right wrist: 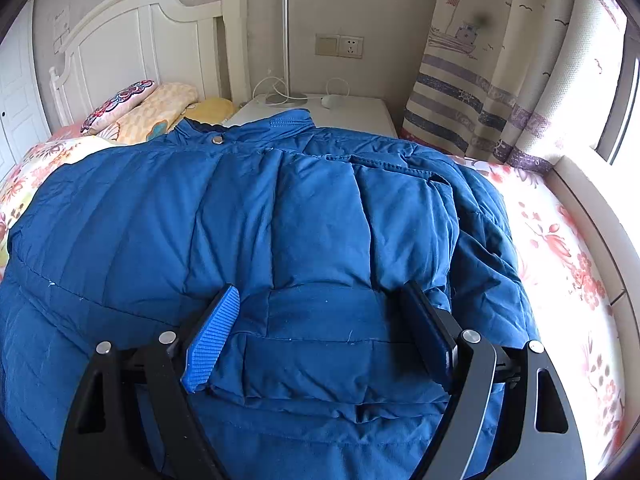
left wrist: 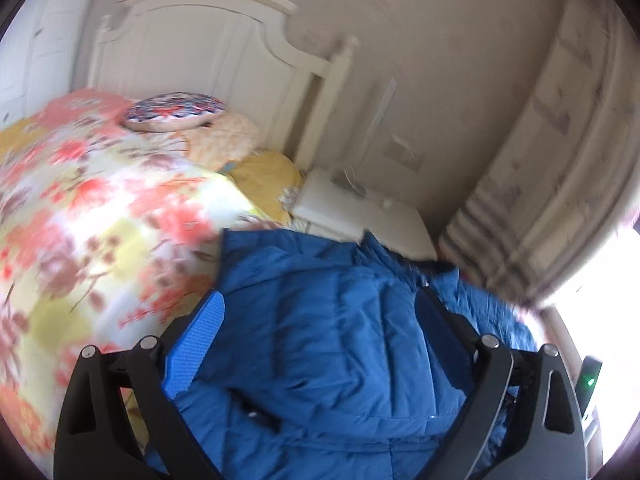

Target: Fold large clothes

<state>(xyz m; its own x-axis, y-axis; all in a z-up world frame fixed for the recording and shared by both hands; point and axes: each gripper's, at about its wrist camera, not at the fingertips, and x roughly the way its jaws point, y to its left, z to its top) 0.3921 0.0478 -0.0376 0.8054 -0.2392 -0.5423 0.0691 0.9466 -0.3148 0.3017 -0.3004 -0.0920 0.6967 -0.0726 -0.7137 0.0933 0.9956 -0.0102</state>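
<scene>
A large blue padded jacket (right wrist: pixel 248 216) lies spread on the floral bed cover (right wrist: pixel 560 264), collar toward the headboard. In the right wrist view, a sleeve or flap is folded over its right side. My right gripper (right wrist: pixel 320 308) is open, its blue-padded fingers (right wrist: pixel 212 340) spread over the jacket's lower middle, close above or resting on the fabric. In the blurred left wrist view the jacket (left wrist: pixel 320 320) fills the lower centre and my left gripper (left wrist: pixel 320 308) is open over it, near its left edge.
A white headboard (right wrist: pixel 160 32) and pillows (right wrist: pixel 136 108) lie at the bed's far end. A white nightstand (right wrist: pixel 352 112) with a lamp pole and cables stands beyond the collar. A striped curtain (right wrist: pixel 480 80) and window ledge (right wrist: pixel 592 200) are on the right.
</scene>
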